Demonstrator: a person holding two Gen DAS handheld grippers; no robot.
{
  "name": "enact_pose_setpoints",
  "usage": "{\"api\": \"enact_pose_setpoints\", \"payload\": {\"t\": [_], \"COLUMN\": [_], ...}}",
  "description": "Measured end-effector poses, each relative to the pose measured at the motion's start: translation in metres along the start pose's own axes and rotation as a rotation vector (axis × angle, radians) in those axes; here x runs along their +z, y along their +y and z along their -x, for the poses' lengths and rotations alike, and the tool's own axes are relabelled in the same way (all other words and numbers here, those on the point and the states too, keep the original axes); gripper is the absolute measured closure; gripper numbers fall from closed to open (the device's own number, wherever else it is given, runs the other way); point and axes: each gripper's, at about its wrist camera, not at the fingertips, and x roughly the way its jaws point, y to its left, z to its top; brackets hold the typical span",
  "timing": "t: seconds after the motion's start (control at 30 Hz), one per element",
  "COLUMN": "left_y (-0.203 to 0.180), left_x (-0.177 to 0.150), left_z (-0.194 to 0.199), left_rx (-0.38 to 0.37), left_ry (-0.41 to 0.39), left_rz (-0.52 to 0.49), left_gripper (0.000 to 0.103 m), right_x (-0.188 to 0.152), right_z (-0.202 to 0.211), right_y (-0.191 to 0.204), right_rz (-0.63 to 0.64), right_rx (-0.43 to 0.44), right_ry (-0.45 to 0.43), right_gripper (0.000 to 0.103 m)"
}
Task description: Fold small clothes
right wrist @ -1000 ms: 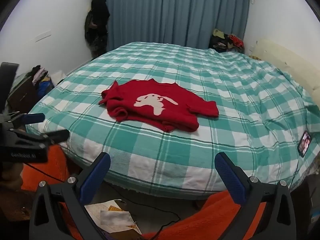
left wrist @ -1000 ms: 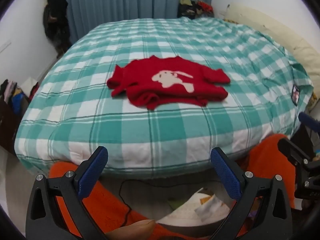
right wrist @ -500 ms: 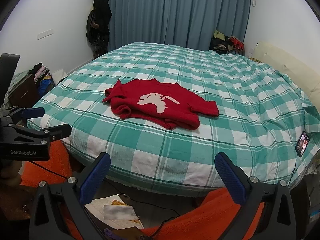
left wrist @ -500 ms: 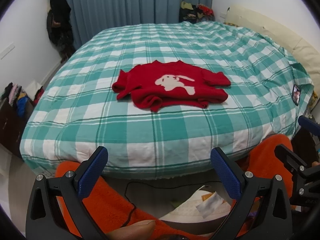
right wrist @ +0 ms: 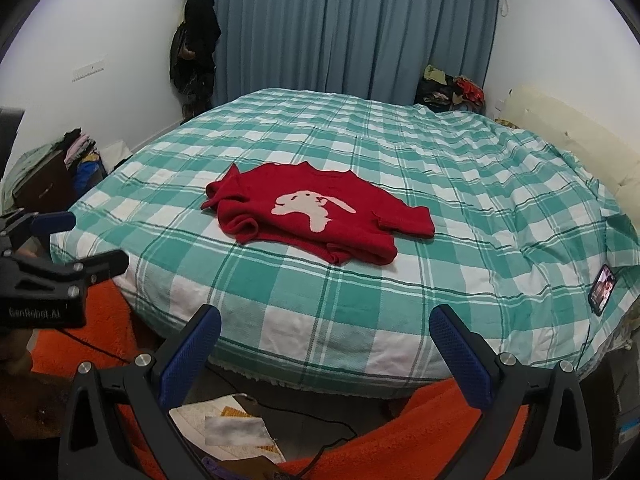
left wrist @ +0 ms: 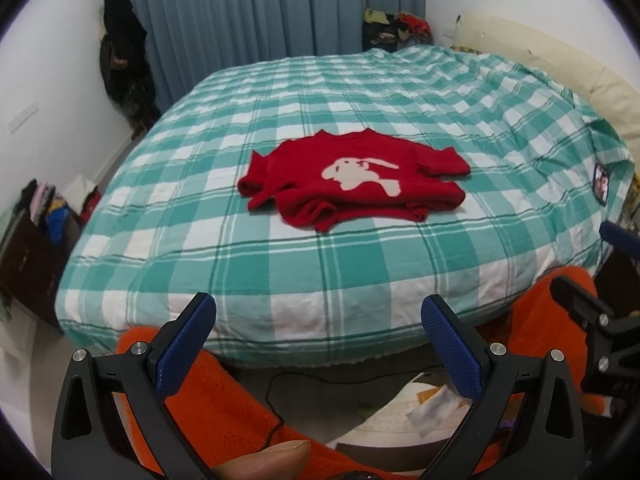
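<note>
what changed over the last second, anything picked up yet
Nothing picked up. Both views tilted up, showing more curtain and wall. The left tool and right tool stay wide open and empty, short of the bed. The red sweater lies unmoved.

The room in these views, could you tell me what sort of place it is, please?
Most likely a home bedroom: a large bed with a green checked cover, blue curtains behind it, and a red sweater lying on the cover.

The phone [right wrist: 603, 289] screen near the bed's edge is too small to read. The right gripper [left wrist: 608, 280] is cut off by the left wrist view's edge, so its spread is unclear there. The clothes pile [right wrist: 450, 88] by the curtain is indistinct.
</note>
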Motion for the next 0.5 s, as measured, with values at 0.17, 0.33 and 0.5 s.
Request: {"api": "enact_pose_setpoints", "payload": {"t": [0.17, 0.33, 0.5], "left_y": [0.002, 0.001, -0.008], "left_x": [0.004, 0.01, 0.018], "left_z": [-0.009, -0.025, -0.03], "left_rx": [0.013, -0.013, -0.021], "left_ry": [0.003, 0.023, 0.027], "left_rz": [-0.013, 0.017, 0.006], "left_gripper": [0.0, 0.0, 0.001], "right_x": [0.007, 0.009, 0.014], "right_z": [-0.017, -0.031, -0.039], "right_y": [0.005, 0.004, -0.007], "right_rz": [-0.007, 0.029, 0.009], "right_rx": [0.026, 0.029, 0.002], "right_ry": [0.028, 0.063, 0.073], "right_gripper": [0.0, 0.0, 0.0]}}
